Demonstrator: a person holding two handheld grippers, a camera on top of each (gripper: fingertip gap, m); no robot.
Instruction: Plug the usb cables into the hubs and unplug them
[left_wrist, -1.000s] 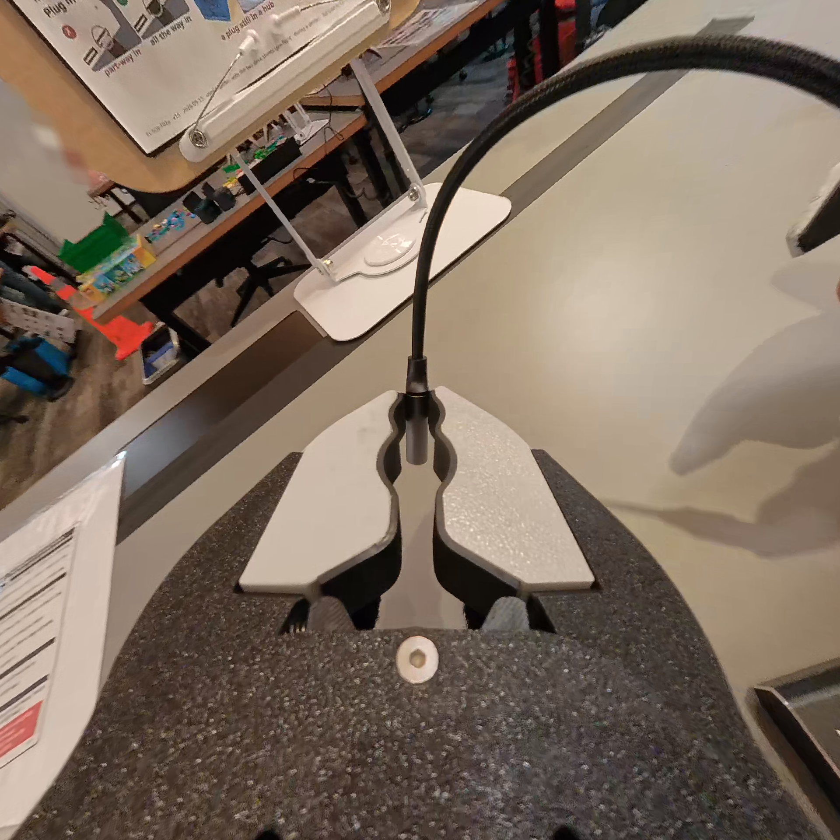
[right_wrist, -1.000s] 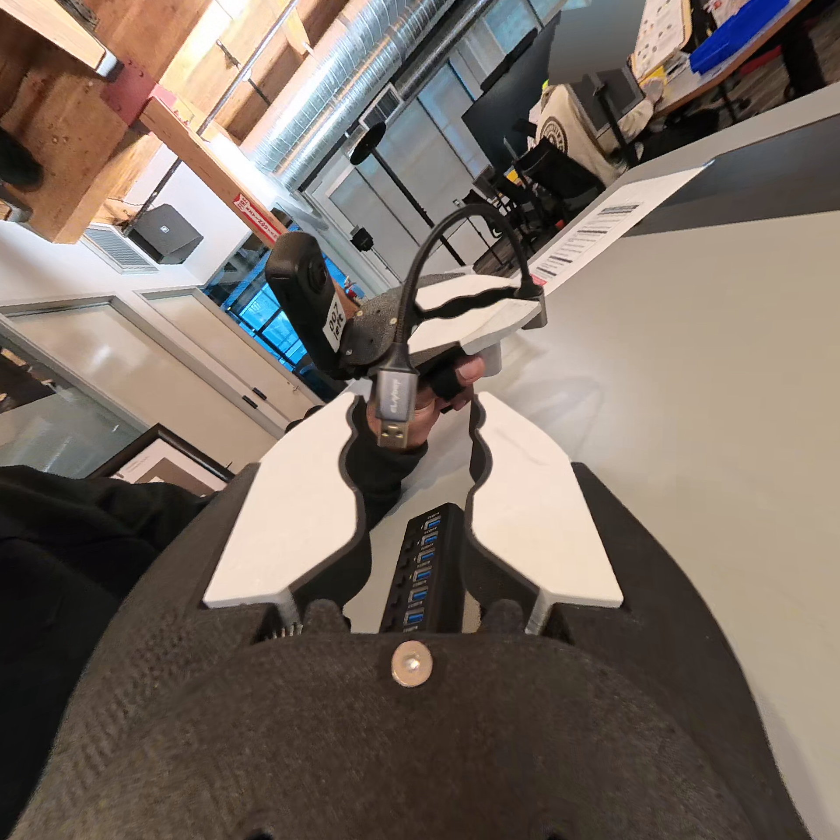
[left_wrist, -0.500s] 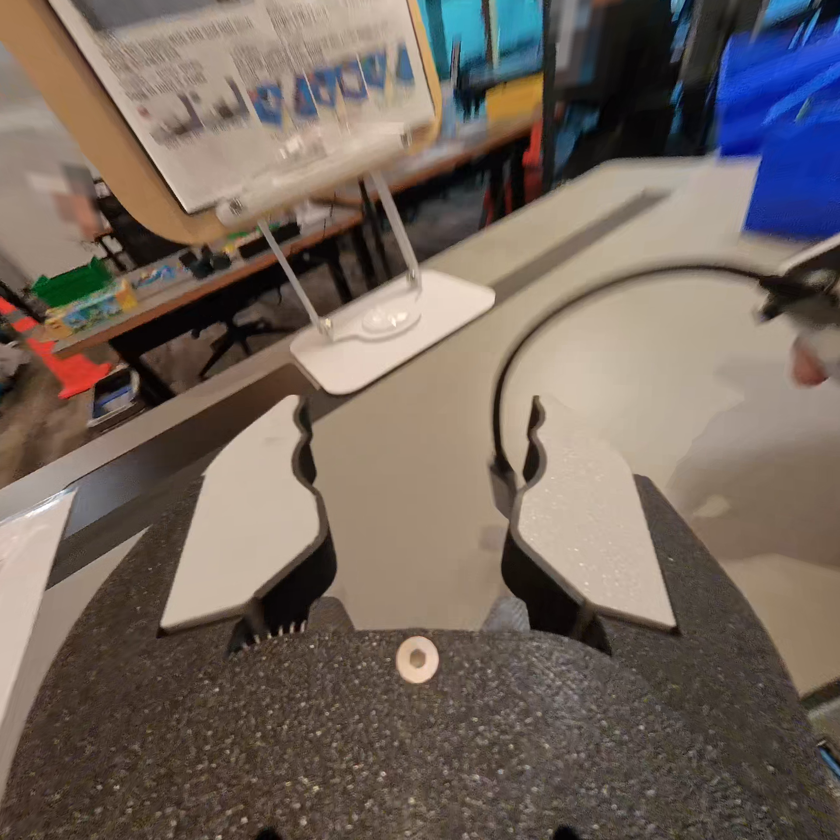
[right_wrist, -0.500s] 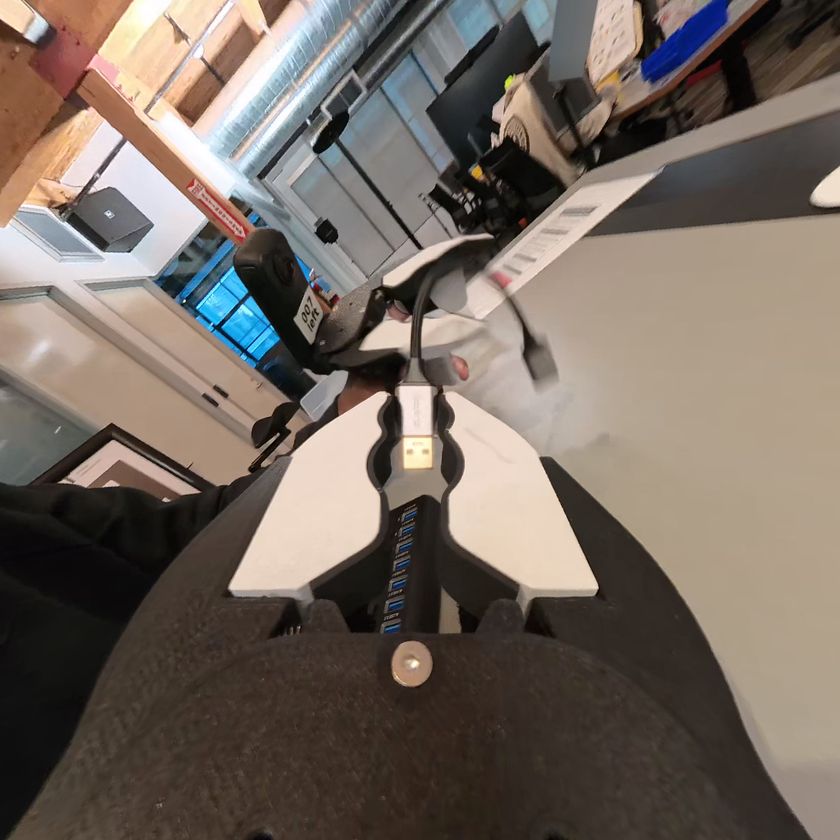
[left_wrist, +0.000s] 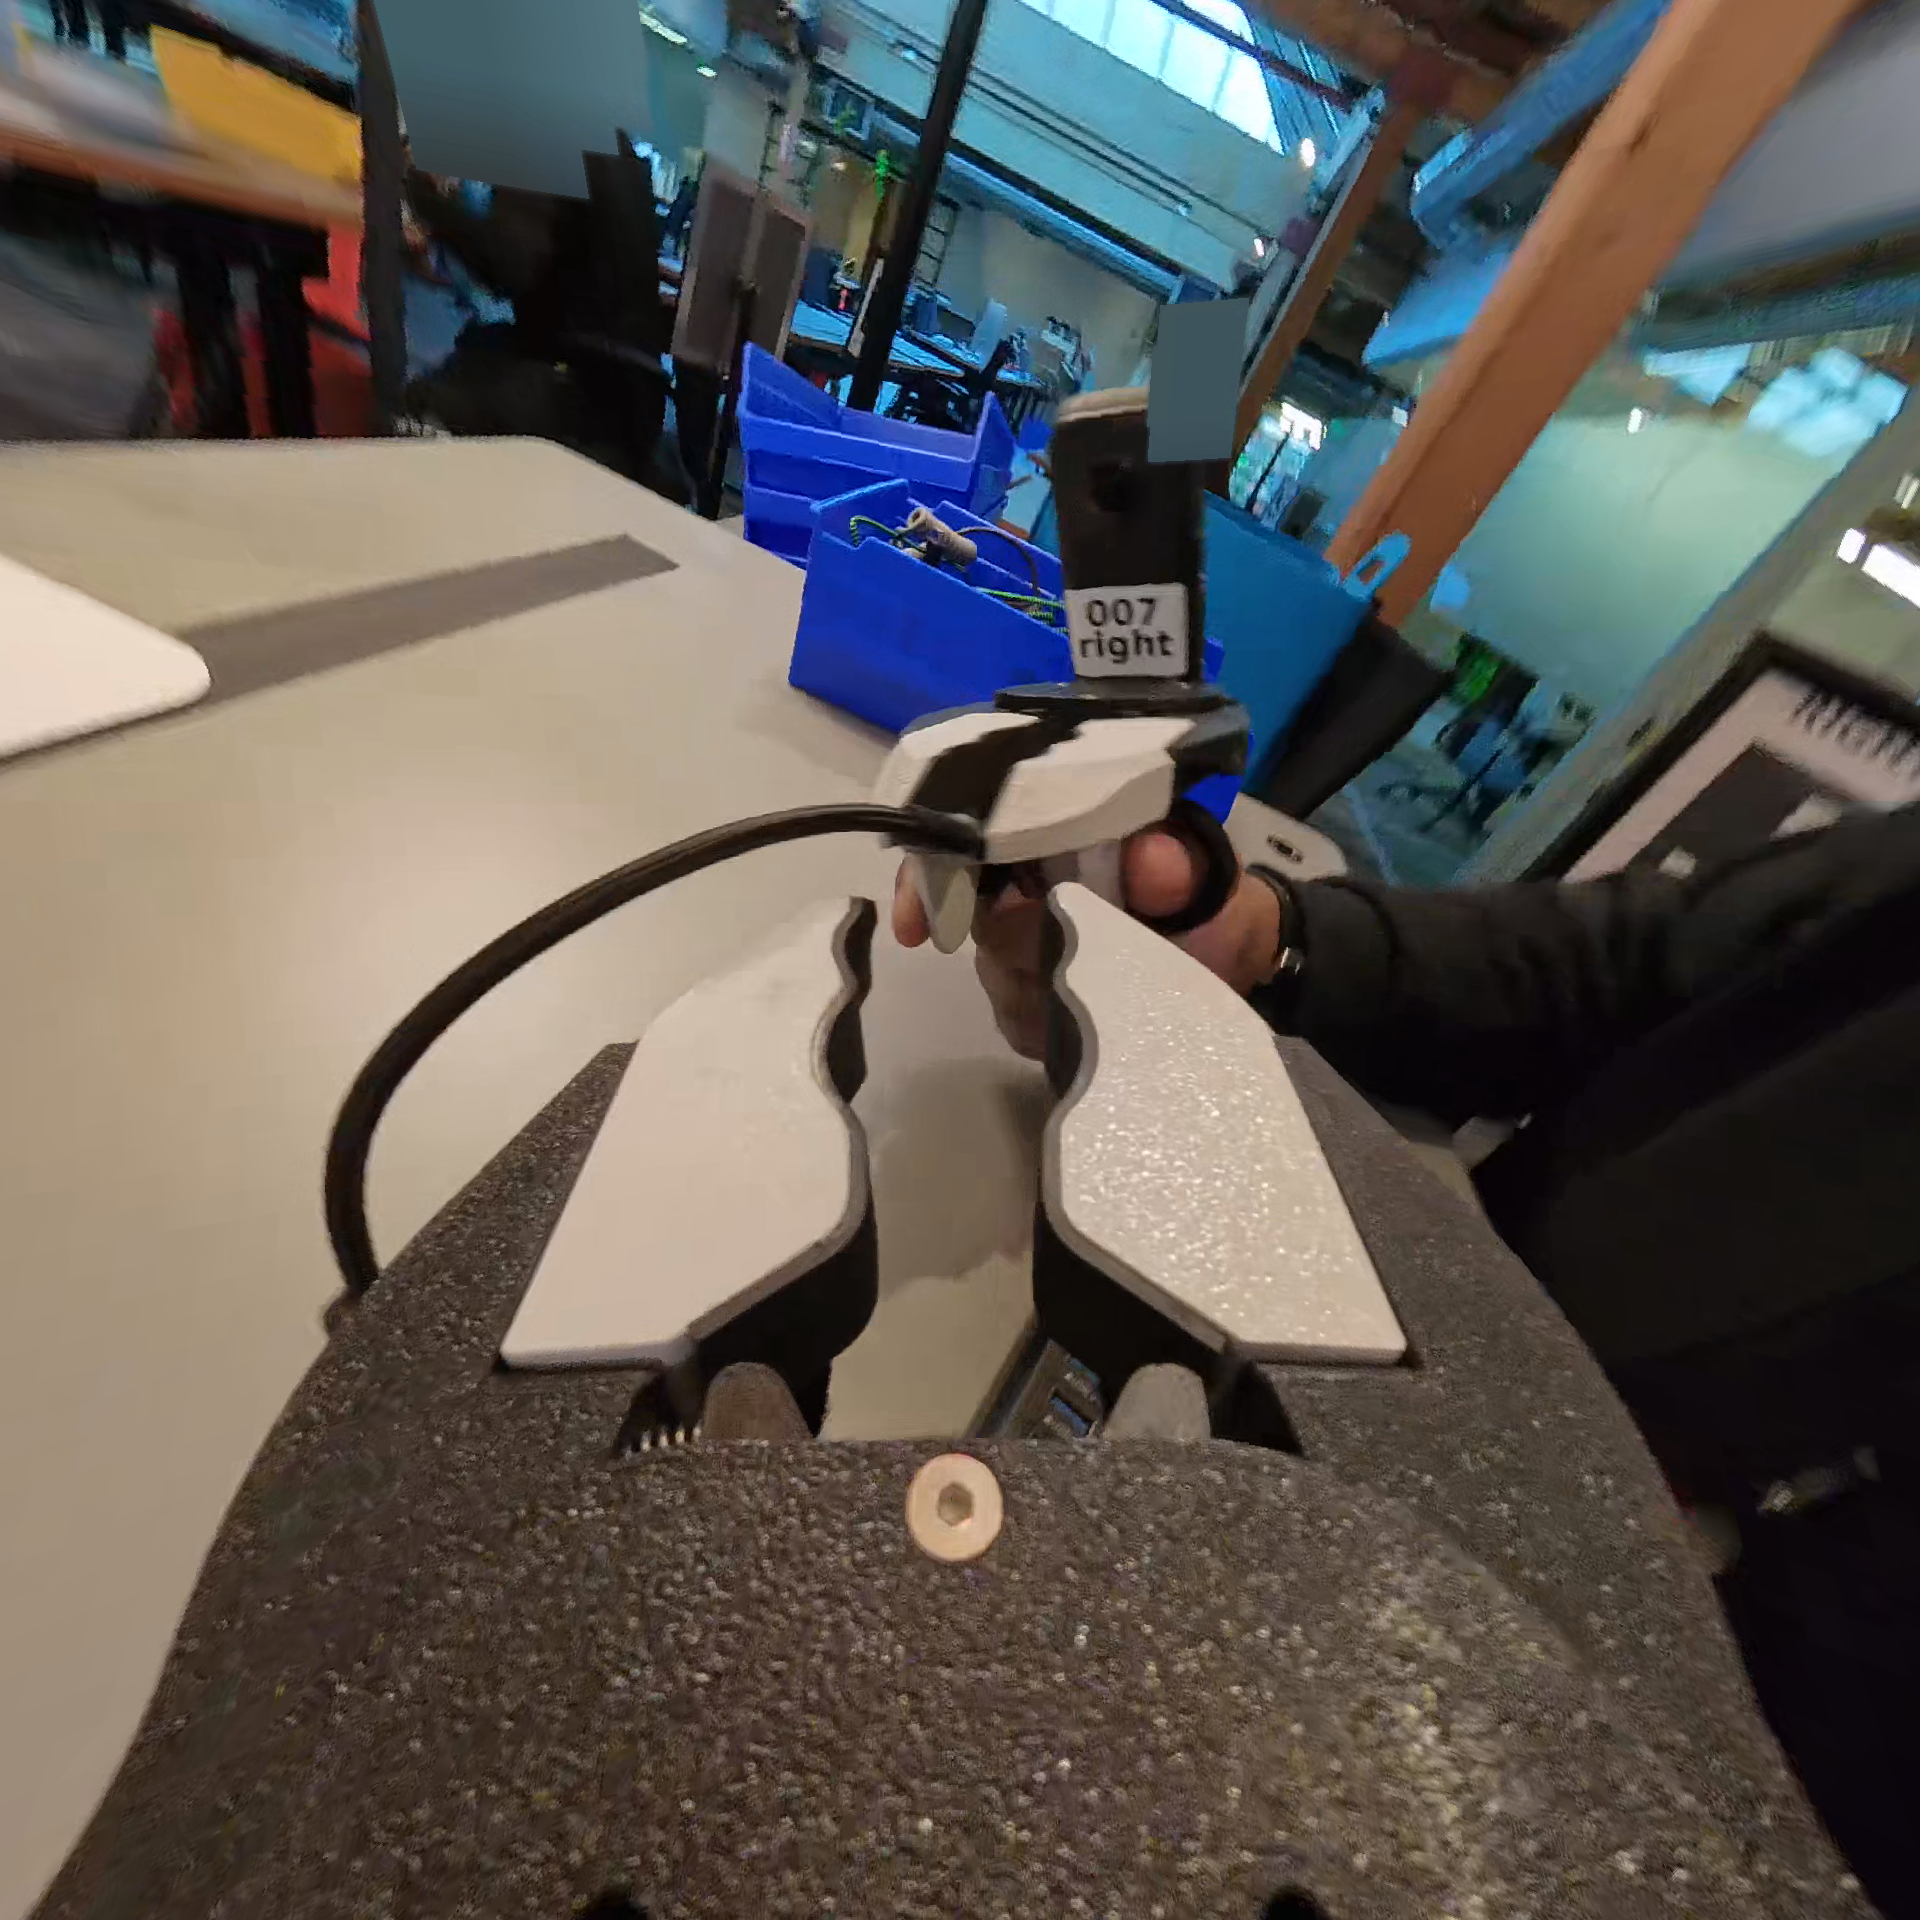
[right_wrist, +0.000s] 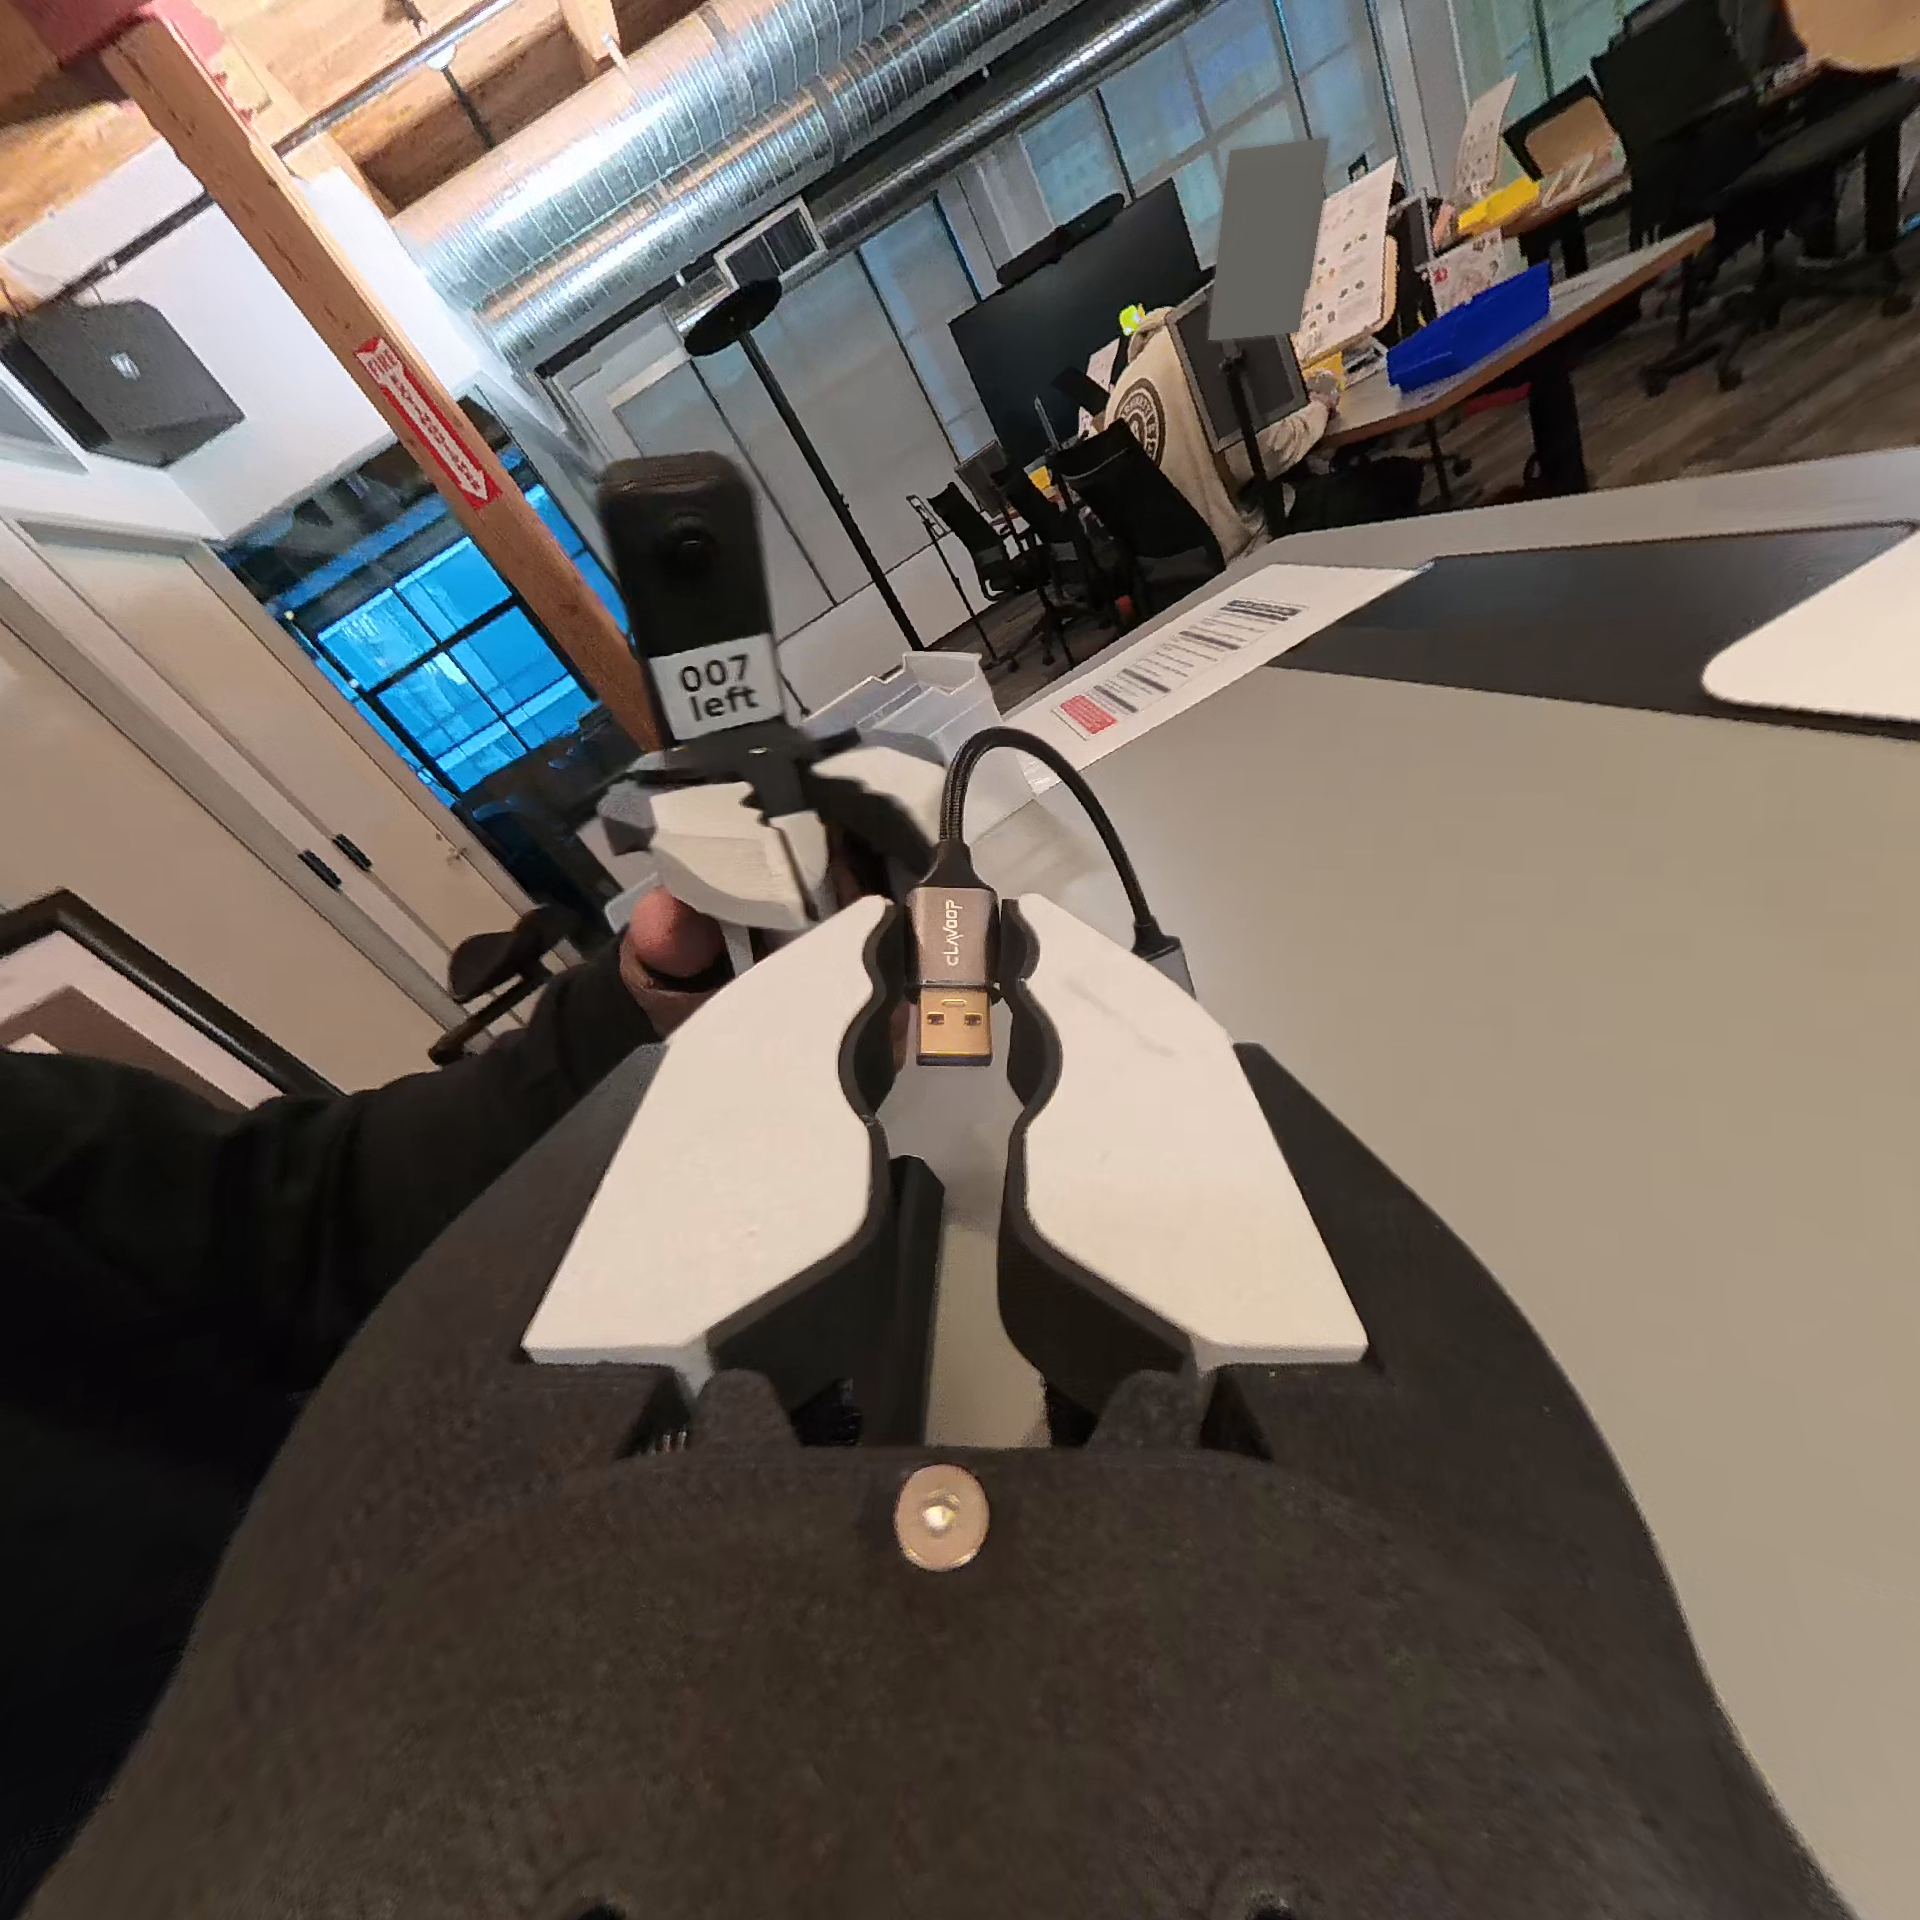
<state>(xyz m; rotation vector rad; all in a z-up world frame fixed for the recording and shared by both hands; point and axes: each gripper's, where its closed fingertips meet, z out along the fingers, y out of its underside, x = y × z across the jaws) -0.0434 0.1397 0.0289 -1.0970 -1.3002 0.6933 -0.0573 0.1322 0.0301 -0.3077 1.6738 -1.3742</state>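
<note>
**Q:** Right wrist view first: where is the cable relative to that gripper?

**A:** The right gripper (right_wrist: 951, 971) is clamped on the grey plug housing of the usb cable (right_wrist: 953, 928), pinching it at the very tips of its white fingers (right_wrist: 764, 1143). The gold connector end points back toward the camera, into the hollow between the fingers. The black braided cord rises out of the far side of the plug, arches over to the right and drops to a second small connector (right_wrist: 1164, 948) hanging just beyond the right fingertip, above the grey table (right_wrist: 1507, 1039).

**Q:** And the other gripper?

**A:** The left gripper (left_wrist: 951, 935) has its jaws parted with nothing between them; only table surface and the person's hand (left_wrist: 1164, 914) show through the gap. In the right wrist view it sits to the left of the plug, close by but apart from it.

**Q:** Does the left wrist view show the cable too?

**A:** Yes. The cord leaves the far gripper's tips, sweeps left in a wide loop and disappears behind the left edge of the near gripper's black body. Its free end is hidden there.

**Q:** Anything else nearby?

**A:** Blue bins (left_wrist: 914, 623) at the table's far edge, and a printed sheet (right_wrist: 1195, 655) lying on the table.
</note>
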